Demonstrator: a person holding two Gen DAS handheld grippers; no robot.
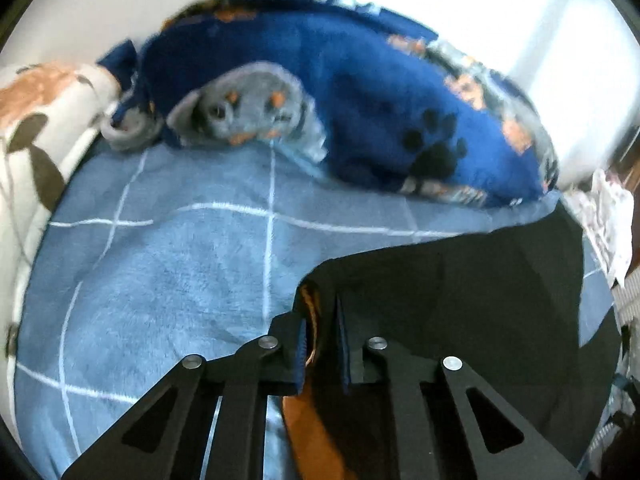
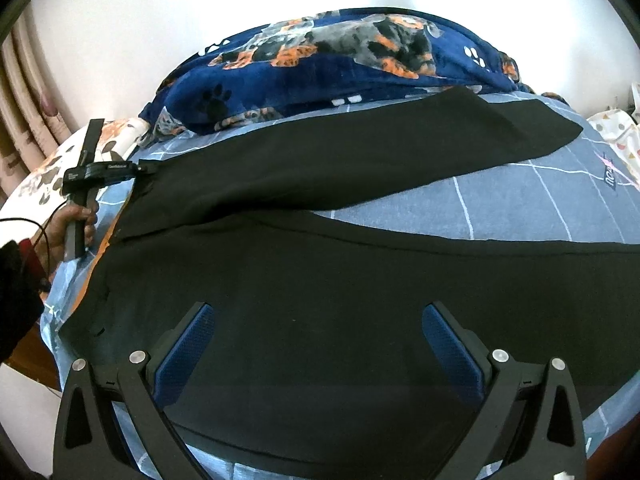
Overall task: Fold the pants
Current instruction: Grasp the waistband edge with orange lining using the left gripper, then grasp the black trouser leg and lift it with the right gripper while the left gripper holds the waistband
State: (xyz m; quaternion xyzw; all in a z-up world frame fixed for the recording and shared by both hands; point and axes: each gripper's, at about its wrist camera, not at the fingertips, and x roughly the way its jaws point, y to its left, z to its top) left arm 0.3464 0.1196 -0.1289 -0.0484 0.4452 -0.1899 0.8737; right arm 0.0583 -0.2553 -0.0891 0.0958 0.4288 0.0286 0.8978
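Black pants (image 2: 320, 264) lie spread over the bed, one leg (image 2: 380, 144) stretching away to the far right and the other running off to the right. Their waist end with an orange lining (image 1: 308, 424) is at the left. My left gripper (image 1: 322, 320) is shut on the upper waist corner of the pants, with black cloth pinched between its blue pads. The right wrist view shows the same left gripper (image 2: 140, 168), held by a hand (image 2: 76, 224). My right gripper (image 2: 318, 312) hovers open over the near pant leg, nothing between its fingers.
The pants rest on a light blue checked bedsheet (image 1: 180, 260). A dark blue fleece blanket with dog and paw prints (image 2: 320, 64) is bunched along the far side by the white wall. A floral pillow (image 1: 44, 120) lies at the left, and white patterned cloth (image 2: 620, 132) at the right.
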